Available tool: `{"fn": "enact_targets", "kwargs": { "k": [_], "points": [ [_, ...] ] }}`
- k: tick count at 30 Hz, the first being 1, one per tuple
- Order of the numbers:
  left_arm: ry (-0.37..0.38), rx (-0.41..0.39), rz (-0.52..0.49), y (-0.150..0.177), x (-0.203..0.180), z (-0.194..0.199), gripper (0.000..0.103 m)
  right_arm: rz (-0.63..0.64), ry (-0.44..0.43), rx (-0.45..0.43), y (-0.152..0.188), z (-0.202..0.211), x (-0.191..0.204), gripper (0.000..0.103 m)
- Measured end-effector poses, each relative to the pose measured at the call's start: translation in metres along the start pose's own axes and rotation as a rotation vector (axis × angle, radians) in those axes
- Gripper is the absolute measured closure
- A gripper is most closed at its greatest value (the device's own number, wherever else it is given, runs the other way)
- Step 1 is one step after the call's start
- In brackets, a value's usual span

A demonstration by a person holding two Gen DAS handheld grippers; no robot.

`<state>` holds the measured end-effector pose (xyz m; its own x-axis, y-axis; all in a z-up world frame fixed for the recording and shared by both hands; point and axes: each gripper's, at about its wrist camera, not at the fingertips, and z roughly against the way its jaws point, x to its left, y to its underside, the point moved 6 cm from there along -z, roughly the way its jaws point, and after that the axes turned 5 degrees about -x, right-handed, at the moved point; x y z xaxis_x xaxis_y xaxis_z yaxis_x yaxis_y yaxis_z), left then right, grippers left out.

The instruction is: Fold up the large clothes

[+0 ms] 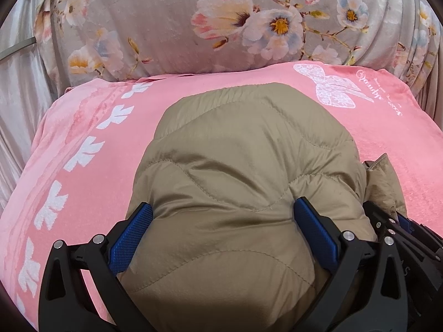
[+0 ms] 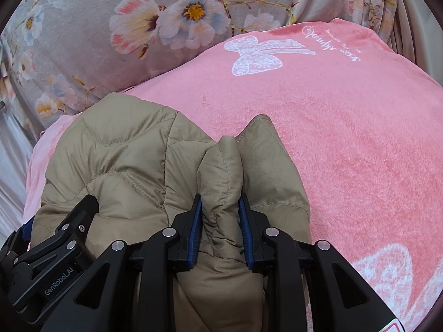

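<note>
A tan quilted puffer jacket (image 1: 243, 149) lies bunched on a pink blanket (image 1: 83, 127). My left gripper (image 1: 221, 221) stands wide, its blue pads (image 1: 130, 238) pressed against both sides of a thick fold of the jacket. My right gripper (image 2: 220, 221) is shut on a narrow bunched fold of the same jacket (image 2: 218, 171), with more of the jacket spread to its left (image 2: 110, 152). The right gripper shows at the lower right of the left wrist view (image 1: 398, 229), and the left gripper at the lower left of the right wrist view (image 2: 55, 249).
The pink blanket (image 2: 360, 152) with white bow prints covers the bed. A grey floral pillow (image 1: 193, 27) lies along the far edge. Pale curtain folds (image 1: 19, 88) hang at the left.
</note>
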<state>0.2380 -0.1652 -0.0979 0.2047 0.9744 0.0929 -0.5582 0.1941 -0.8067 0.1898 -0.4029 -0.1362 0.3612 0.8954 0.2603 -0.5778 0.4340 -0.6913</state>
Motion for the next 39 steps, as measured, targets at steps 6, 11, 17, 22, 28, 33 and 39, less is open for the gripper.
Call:
{"fn": "enact_targets", "kwargs": {
  "k": [6,11,17,22,28,33,39],
  "points": [
    [-0.003,0.000,-0.001,-0.001,0.000,-0.001,0.005,0.001,-0.002,0.000,-0.001,0.000,-0.001,0.080],
    [0.001,0.001,0.001,0.001,-0.002,0.001,0.005,-0.003,-0.010,0.003,-0.001,0.001,-0.002,0.078],
    [0.123,0.055,0.003,0.009,0.014,0.016,0.005,-0.106,-0.075,-0.008,-0.004,0.044,-0.028,0.057],
    [0.254,0.161,0.172,0.025,0.049,0.041,0.005,-0.212,-0.111,0.076,0.013,0.073,-0.072,0.053],
    [0.373,0.253,0.326,0.049,0.080,0.050,0.005,-0.341,-0.274,0.249,0.041,0.062,-0.087,0.050],
    [0.419,0.300,0.390,0.068,0.094,0.050,0.005,-0.347,-0.330,0.293,0.052,0.056,-0.076,0.044],
    [0.462,0.307,0.440,0.077,0.103,0.050,0.005,-0.374,-0.445,0.351,0.061,0.047,-0.051,0.044]
  ]
}}
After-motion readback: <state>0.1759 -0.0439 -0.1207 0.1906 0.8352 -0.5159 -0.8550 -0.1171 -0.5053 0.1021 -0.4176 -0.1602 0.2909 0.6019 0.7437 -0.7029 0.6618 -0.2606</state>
